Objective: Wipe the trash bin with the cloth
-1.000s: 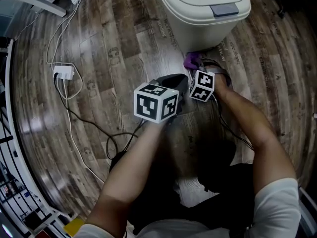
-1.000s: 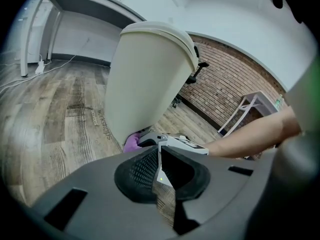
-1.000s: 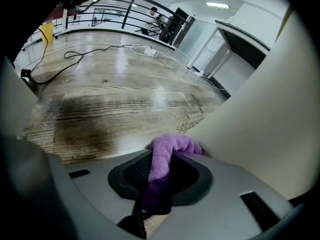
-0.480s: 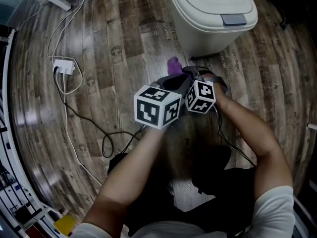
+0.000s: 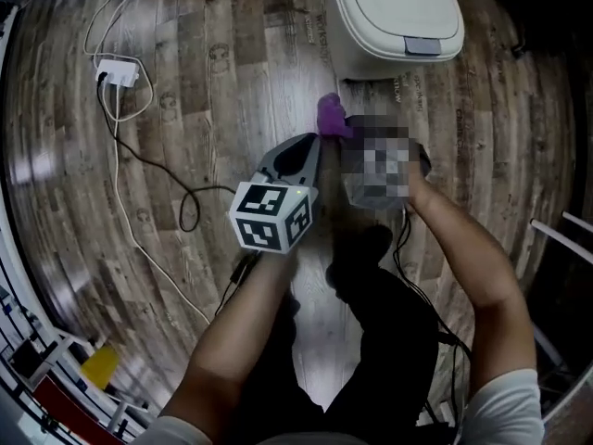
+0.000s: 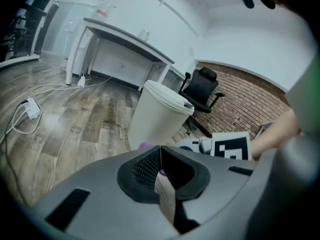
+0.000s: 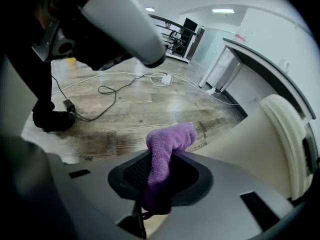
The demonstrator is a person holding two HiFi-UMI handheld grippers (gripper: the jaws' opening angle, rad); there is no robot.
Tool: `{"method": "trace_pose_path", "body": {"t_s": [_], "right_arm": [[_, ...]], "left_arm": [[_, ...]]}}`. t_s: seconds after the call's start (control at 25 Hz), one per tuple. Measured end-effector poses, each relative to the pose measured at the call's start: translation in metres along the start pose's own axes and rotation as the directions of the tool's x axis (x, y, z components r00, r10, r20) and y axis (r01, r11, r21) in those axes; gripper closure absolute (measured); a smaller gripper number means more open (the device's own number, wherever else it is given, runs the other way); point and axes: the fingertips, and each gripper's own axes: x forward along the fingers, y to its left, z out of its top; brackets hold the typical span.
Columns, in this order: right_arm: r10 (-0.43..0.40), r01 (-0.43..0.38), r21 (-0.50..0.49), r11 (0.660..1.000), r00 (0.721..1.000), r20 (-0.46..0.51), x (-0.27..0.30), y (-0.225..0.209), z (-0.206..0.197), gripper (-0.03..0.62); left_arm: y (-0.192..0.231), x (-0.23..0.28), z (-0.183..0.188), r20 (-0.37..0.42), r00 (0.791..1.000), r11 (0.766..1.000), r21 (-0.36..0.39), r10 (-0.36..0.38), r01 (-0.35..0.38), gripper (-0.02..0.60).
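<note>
The cloth [image 7: 167, 143] is being pinched between the jaws of the right gripper [image 7: 159, 166]. Its purple end is sticking up past the tips and folding over toward the bin [image 7: 265, 144]. The bin is standing on the wood floor [image 5: 213, 82], lid down, just beyond the right gripper. The cloth is being held close to the foot of the bin's wall. Whether the two are touching cannot be told.

The jaws of the left gripper [image 6: 160, 154] are being held pressed together, with only a thin seam between them and nothing gripped. A scrap of purple is showing just past their tips. In the head view the left gripper is being held just beside the right one, on its left, with its tips pointing at the cloth.

Well apart from the bin, a white power strip [image 5: 116, 70] is lying on the floor, and a black cord [image 5: 181, 213] is looping across the boards near the left arm.
</note>
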Motion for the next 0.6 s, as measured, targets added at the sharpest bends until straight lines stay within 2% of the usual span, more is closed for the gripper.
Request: {"method": "trace_pose_path", "body": {"t_s": [0.12, 0.36, 0.6], "right_arm": [[0.036, -0.036, 0.003, 0.999, 0.999, -0.034, -0.041, 0.0, 0.012, 0.497], [0.122, -0.133, -0.111, 0.985, 0.987, -0.103, -0.094, -0.008, 0.036, 0.497], [0.136, -0.172, -0.238, 0.956, 0.978, -0.16, -0.108, -0.041, 0.073, 0.497]], "left_arm": [[-0.012, -0.035, 0.009, -0.037, 0.999, 1.0, -0.019, 0.018, -0.018, 0.578], [-0.046, -0.081, 0.041, -0.064, 0.998, 0.998, -0.043, 0.031, -0.033, 0.578], [-0.049, -0.102, 0.073, -0.031, 0.997, 0.993, -0.096, 0.072, -0.075, 0.578]]}}
